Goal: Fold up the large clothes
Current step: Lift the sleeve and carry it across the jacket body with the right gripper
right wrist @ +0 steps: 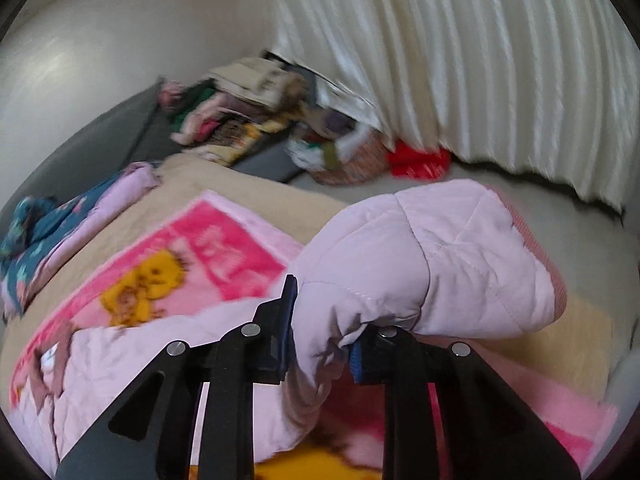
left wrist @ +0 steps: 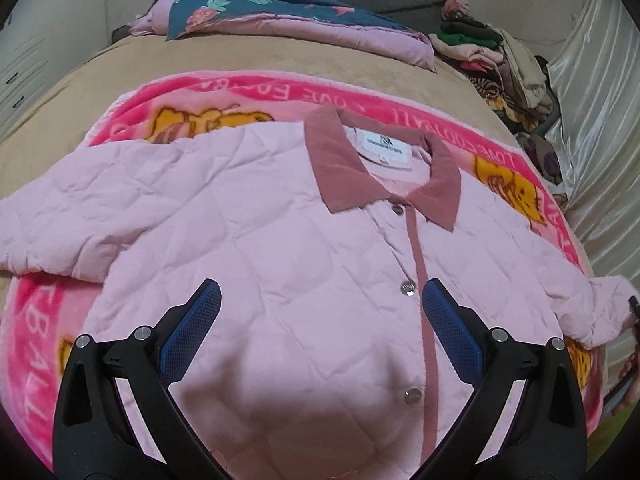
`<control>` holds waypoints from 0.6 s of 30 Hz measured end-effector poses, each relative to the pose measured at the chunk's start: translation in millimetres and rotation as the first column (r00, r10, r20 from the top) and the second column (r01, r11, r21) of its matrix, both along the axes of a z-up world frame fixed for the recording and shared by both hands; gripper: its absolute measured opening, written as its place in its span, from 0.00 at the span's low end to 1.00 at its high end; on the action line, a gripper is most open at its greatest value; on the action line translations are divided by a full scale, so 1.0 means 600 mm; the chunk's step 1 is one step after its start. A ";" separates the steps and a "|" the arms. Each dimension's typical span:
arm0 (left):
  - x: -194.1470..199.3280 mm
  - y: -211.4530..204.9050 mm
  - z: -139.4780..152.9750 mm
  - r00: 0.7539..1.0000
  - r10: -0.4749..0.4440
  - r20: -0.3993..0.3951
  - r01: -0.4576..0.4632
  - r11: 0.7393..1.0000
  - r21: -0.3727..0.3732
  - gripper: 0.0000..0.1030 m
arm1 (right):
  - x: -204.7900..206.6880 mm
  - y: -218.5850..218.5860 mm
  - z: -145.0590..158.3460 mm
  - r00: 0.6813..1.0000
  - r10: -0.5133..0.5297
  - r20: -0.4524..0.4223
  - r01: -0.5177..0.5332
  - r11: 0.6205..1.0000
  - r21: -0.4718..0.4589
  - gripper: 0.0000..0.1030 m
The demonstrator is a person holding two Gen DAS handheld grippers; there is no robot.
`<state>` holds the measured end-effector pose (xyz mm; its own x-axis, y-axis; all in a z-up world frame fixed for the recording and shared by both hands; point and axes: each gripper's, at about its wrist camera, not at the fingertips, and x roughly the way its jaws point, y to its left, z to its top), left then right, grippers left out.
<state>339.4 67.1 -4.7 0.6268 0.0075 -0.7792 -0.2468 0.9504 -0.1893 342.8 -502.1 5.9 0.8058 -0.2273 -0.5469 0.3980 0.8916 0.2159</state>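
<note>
Nearest us: above the chest of the pink quilted jacket our left gripper hangs with its blue pads spread wide and nothing between them.
Right tool: our right gripper is clamped on the jacket's sleeve, which bunches up over the fingers, cuff end raised off the bed.
Jacket: it lies front up on the pink cartoon blanket, buttoned, its dusty-rose collar pointing away from us.
Left view only: we see the neck label, the snap buttons just beside the right-hand pad, and the other sleeve spread flat to the left.
Right view only: we see the lifted sleeve close up, a basket of clothes on the floor and the pale curtain.
Farther back: a floral quilt and a pile of folded clothes sit at the far end of the bed.
</note>
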 end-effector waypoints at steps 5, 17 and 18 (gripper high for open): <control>-0.010 0.022 0.013 1.000 0.017 0.024 -0.016 1.000 -0.017 0.92 | 0.002 0.100 0.070 0.988 0.138 0.071 -0.134 0.989 -0.063 0.18; -0.053 0.067 0.086 0.985 0.013 0.170 -0.008 0.999 -0.033 0.92 | -0.005 0.264 0.161 0.919 0.344 0.191 -0.323 0.937 -0.129 0.17; -0.053 0.070 0.087 0.986 0.015 0.169 -0.009 0.999 -0.036 0.92 | -0.003 0.274 0.164 0.916 0.352 0.193 -0.331 0.934 -0.133 0.17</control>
